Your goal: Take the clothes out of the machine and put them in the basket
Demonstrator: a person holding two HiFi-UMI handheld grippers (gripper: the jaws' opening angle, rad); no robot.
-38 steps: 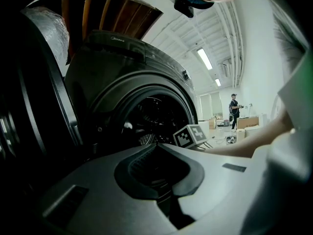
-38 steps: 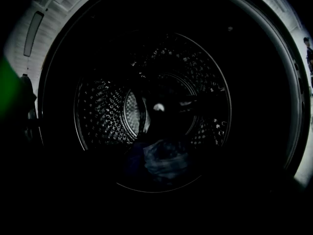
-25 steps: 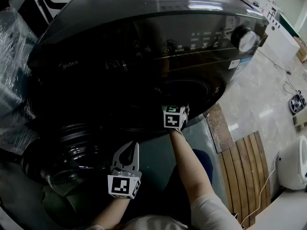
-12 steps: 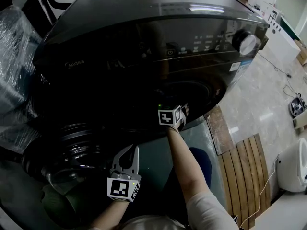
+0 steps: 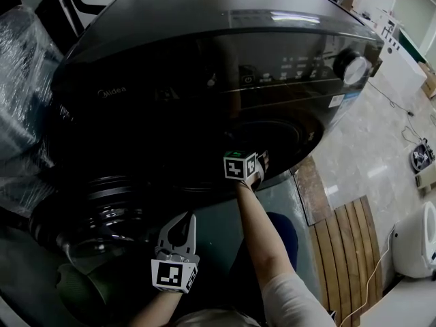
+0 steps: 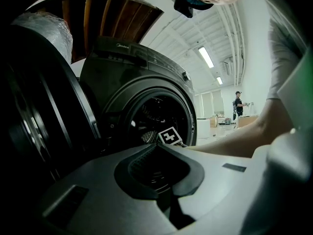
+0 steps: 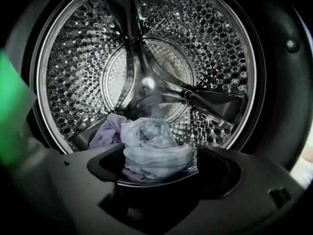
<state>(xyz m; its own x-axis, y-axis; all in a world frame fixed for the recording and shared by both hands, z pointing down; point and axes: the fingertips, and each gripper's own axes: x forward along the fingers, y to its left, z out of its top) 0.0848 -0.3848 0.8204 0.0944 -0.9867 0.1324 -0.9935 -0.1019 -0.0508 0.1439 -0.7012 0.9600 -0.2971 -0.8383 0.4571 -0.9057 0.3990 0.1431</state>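
Observation:
The dark front-loading washing machine (image 5: 204, 53) has its door (image 5: 95, 216) swung open to the left. In its steel drum (image 7: 210, 48), a light-blue bundle of clothes (image 7: 154, 148) lies on the bottom with a lilac piece (image 7: 105, 131) beside it. My right gripper (image 7: 161, 166) is open at the drum mouth. The bundle shows between its fingers just ahead, and nothing is pinched. In the head view only its marker cube (image 5: 240, 165) is visible. My left gripper (image 5: 182, 222) hovers in front of the door, fingertips together and empty, pointing at the machine (image 6: 146, 82).
A plastic-wrapped bulk (image 5: 24, 67) stands left of the machine. A dim greenish shape (image 5: 75, 288) lies low by the door. Wooden slats (image 5: 354, 230) and a white appliance (image 5: 415, 244) are on the floor at right. A person (image 6: 238, 104) stands far off.
My right gripper has tipped and sunk slightly at the drum mouth, its cube shifting a little left. The left gripper has stayed where it was.

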